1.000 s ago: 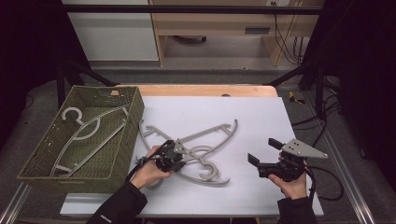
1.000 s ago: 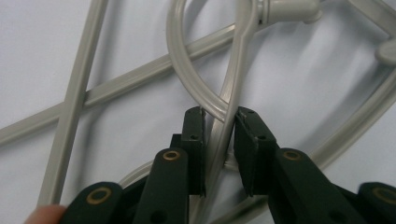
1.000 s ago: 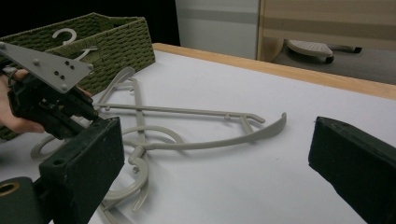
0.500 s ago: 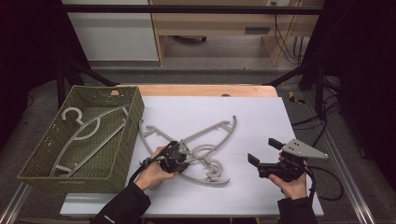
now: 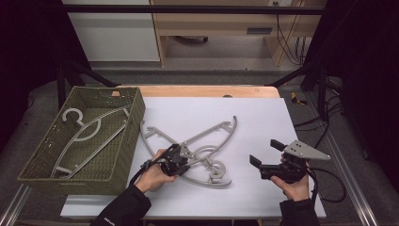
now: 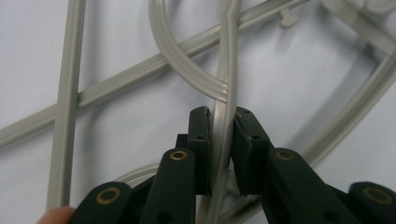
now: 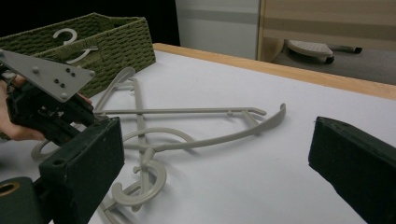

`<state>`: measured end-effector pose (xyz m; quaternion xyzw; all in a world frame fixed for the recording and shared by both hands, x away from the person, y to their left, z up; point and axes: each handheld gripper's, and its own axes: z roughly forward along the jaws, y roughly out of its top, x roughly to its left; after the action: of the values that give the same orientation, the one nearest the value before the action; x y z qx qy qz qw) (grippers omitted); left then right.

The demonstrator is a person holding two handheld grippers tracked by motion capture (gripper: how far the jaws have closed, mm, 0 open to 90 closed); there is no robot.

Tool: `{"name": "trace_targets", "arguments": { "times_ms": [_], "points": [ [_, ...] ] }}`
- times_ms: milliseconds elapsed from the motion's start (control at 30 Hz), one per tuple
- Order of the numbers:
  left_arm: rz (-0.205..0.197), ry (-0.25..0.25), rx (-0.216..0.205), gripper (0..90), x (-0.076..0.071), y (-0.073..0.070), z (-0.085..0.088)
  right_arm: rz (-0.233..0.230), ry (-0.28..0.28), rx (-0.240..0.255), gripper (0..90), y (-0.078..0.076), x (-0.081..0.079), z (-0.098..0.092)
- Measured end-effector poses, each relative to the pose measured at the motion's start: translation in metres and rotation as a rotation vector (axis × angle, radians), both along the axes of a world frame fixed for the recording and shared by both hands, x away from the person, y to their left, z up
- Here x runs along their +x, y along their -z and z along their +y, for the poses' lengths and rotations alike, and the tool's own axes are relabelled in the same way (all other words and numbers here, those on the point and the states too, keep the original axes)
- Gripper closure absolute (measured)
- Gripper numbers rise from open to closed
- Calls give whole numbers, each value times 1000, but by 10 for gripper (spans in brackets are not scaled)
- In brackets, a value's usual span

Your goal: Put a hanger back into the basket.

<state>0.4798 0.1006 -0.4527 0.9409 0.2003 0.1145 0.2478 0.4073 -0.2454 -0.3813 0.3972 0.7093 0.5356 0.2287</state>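
Grey hanger point(image 6: 224, 70): it is lying on the white table point(image 5: 282, 117), crossed with a second hanger point(image 5: 155, 134), just right of the basket.
Left gripper point(image 5: 181, 157): its jaws have just been closing, and now the pads are pressing on a thin bar of the grey hanger, as the left gripper view is showing.
Right gripper point(image 5: 263, 153): it is waiting with jaws wide apart and holding nothing, well apart from the hangers.
Step in hand: I am judging that the grasp is being finished.
Next move: lifting this hanger free of the crossed one, then carrying it left over the basket wall.
Change: compared with one second ago, the gripped hanger is lying slightly shifted.
Green woven basket point(image 5: 134, 122): it is already holding one hanger point(image 5: 87, 134).
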Motion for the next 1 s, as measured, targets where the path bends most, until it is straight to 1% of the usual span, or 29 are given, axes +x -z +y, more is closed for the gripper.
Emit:
{"name": "trace_targets", "arguments": {
  "times_ms": [33, 67, 100, 133, 233, 267, 300, 367, 500, 533, 567, 600, 633, 667, 700, 733, 800, 833, 967, 1000],
  "points": [
    [-9, 8, 2, 800, -1, -1, -1, 0, 0, 0, 37, 0, 0, 0],
    [-10, 7, 0, 812, -3, -2, -2, 0, 0, 0, 37, 0, 0, 0],
    [-23, -10, -4, 812, -5, -3, -3, 1, 1, 0, 37, 0, 0, 0],
    [-17, -3, -2, 813, -4, -4, -2, 2, 1, 0, 36, 0, 0, 0],
    [-14, -12, -27, 815, -5, -7, 0, -1, 0, 1, 37, 0, 0, 0],
    [-6, -22, -51, 815, -5, -8, 1, -1, 1, 0, 37, 0, 0, 0],
    [-4, -27, -66, 815, -6, -9, 2, -2, 2, 0, 37, 0, 0, -1],
    [1, -29, -82, 816, -6, -12, 3, -2, 4, 0, 36, 0, 0, -1],
    [-9, -44, -102, 817, -9, -19, 8, -4, 5, 4, 37, -1, -1, -2],
    [-6, -50, -107, 817, -9, -20, 9, -4, 3, 6, 37, -1, -1, -3],
    [-9, -53, -112, 817, -10, -23, 13, -5, 4, 6, 37, -1, -1, -3],
    [-9, -53, -112, 817, -10, -23, 13, -5, 4, 6, 37, -1, -1, -3],
    [-7, -65, -139, 817, -11, -25, 15, -6, 5, 6, 37, -1, -1, -4],
    [-11, -62, -132, 817, -11, -28, 17, -7, 5, 5, 37, -1, -1, -4],
    [-15, -69, -152, 817, -13, -30, 19, -6, 6, 5, 37, -1, -1, -4],
    [-19, -67, -154, 818, -14, -32, 21, -6, 8, 8, 37, -1, -1, -4],
    [-21, -69, -172, 817, -16, -38, 24, -5, 9, 8, 37, -1, -1, -5],
    [-26, -78, -188, 817, -18, -41, 25, -7, 11, 6, 37, -1, -1, -6],
    [-24, -92, -219, 817, -22, -51, 32, -7, 14, 8, 37, -2, -2, -7],
    [-24, -92, -221, 817, -23, -53, 33, -8, 13, 10, 37, -2, -2, -7]
  ]
}}
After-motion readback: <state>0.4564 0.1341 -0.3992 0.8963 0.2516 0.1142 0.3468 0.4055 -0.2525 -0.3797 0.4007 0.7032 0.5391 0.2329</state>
